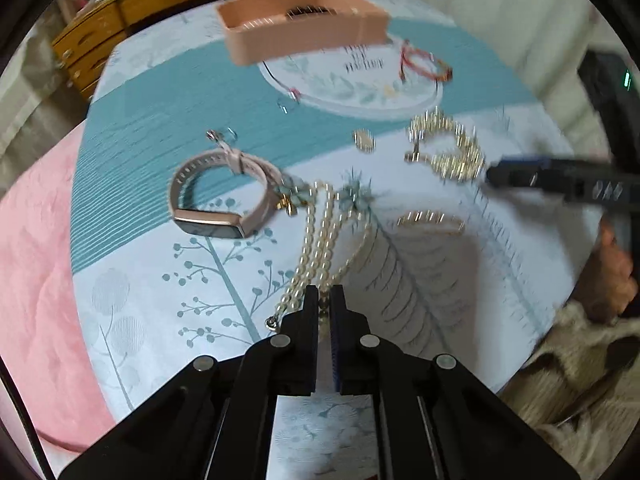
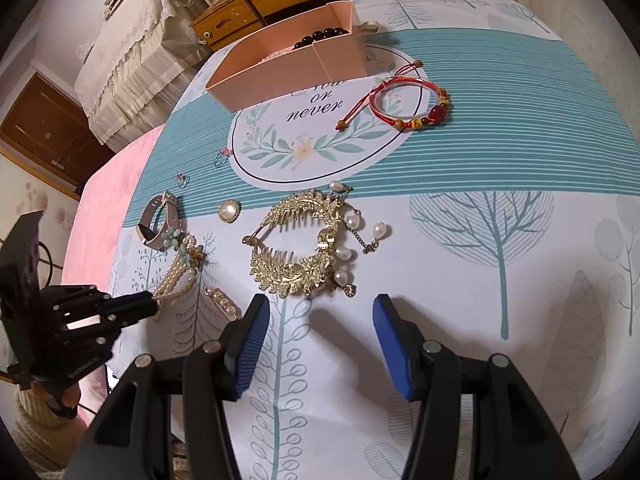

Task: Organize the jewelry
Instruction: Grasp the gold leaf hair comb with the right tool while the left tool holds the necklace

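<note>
**Pearl strands pinched at their near end by the left tongs**

On the far left of the desk [image 2: 520, 152], as seen from the right wrist view, a pink watch [image 2: 160, 220] is found lying on the patterned cloth. Just right of it, the pearl necklace [image 1: 320, 236] is stretched with its long axis running from a flower clasp beside the watch straight back toward the left tongs [image 1: 325, 300]. Those tongs are clenched on the near end of the strands; the pearls are seen squeezed between the closed jaws, while the rest of the necklace lies on the cloth. A small pearl hairpin [image 2: 224, 300] is placed just right of the strands.

Further right, the gold hair comb [image 2: 304, 248] is set near the middle, directly ahead of the right tongs [image 2: 320, 340], which are held released with nothing between the jaws. A red bracelet [image 2: 412, 104] is laid beyond it.

The pink organizer box [image 2: 288, 64] is positioned at the far edge, well apart from the necklace and along the line of its long axis. A lift and a carry away from the left hand is judged to be required, that hand being nearest
</note>
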`<state>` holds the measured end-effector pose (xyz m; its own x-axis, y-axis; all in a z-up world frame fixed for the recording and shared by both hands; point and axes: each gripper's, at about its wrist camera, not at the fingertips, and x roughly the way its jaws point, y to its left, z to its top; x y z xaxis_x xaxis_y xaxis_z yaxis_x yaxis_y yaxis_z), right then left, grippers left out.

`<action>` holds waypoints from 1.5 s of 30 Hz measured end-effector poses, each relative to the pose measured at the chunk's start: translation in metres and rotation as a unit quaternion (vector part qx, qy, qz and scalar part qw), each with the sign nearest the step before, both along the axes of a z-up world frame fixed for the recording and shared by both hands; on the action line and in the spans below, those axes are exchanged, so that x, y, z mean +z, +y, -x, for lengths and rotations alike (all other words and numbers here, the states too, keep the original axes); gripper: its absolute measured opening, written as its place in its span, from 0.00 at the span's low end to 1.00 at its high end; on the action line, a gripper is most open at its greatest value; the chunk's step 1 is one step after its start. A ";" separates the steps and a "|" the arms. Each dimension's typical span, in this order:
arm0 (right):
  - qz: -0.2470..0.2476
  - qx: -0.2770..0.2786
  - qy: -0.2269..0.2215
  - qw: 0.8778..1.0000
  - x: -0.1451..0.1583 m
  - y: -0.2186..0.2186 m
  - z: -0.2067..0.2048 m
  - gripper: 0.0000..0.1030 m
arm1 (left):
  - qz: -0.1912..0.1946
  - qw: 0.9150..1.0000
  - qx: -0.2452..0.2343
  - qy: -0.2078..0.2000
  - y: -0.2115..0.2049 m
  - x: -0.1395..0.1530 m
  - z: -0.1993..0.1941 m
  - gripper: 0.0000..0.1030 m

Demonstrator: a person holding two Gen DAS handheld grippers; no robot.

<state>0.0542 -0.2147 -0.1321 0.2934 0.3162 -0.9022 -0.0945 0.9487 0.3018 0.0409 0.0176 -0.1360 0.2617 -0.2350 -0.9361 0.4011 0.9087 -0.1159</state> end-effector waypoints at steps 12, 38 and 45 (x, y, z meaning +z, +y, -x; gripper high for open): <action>0.012 -0.011 -0.004 1.000 0.000 0.000 -0.010 0.53 | 0.166 0.977 0.116 -0.063 0.024 0.053 0.010 0.03; -0.198 -0.110 0.124 0.966 -0.027 -0.011 -0.028 0.37 | 0.186 0.975 0.108 -0.057 0.016 0.040 0.020 0.03; -0.192 -0.133 0.101 0.967 -0.031 -0.013 -0.033 0.14 | 0.185 0.976 0.102 -0.056 0.013 0.040 0.021 0.03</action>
<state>0.0873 -0.2280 -0.1629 0.2401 0.5773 -0.7804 0.2351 0.7454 0.6237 0.0195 0.0306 -0.0956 0.4338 -0.4845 -0.7596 0.2462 0.8748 -0.4174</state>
